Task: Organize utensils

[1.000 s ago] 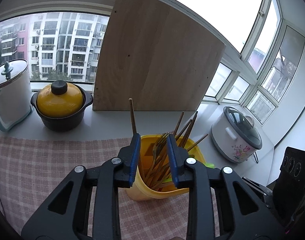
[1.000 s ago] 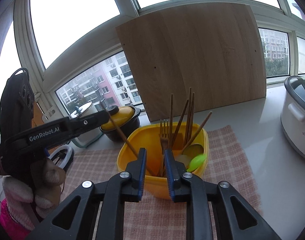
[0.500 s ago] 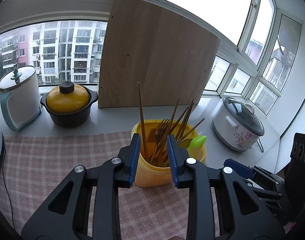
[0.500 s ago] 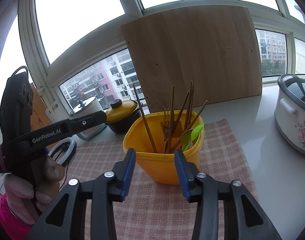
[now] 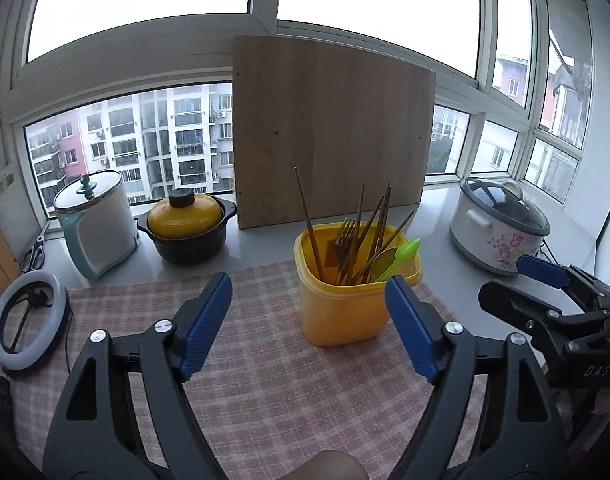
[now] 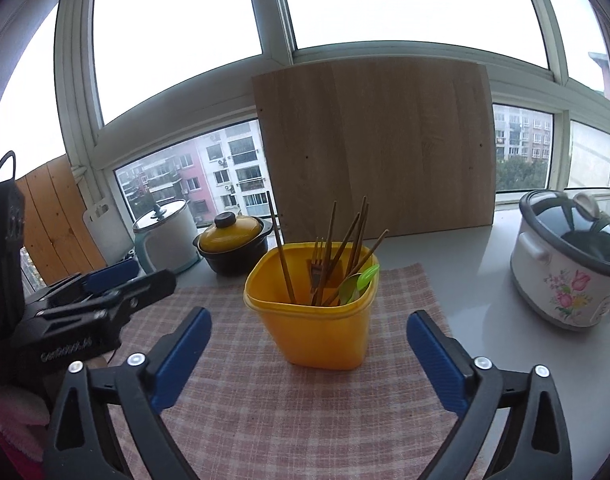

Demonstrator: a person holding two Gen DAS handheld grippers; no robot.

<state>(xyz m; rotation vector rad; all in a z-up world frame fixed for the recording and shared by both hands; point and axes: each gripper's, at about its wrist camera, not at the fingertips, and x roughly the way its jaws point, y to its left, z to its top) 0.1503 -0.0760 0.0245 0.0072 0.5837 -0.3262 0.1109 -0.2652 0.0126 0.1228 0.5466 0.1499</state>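
Utensils already stand together in the yellow tub (image 5: 343,308): wooden chopsticks (image 5: 309,222), a fork (image 5: 343,236) and a green spoon (image 5: 403,253) all lean inside it, and it sits upright on the checked cloth (image 5: 265,380) near the wooden board (image 5: 331,128) propped against the window. Your left gripper (image 5: 309,326) is spread wide and carries nothing, with the tub between its fingers but farther off and untouched; your right gripper (image 6: 309,354) is likewise spread and empty, hovering just short of the tub. No loose utensil shows on the cloth or counter in either view, so you look to be at the closing step, with the gathering probably finished. If any piece lies outside these views, your next move calls for finding it first; otherwise, keep both grippers clear of the leaning chopsticks, since a nudge could tip the tub.
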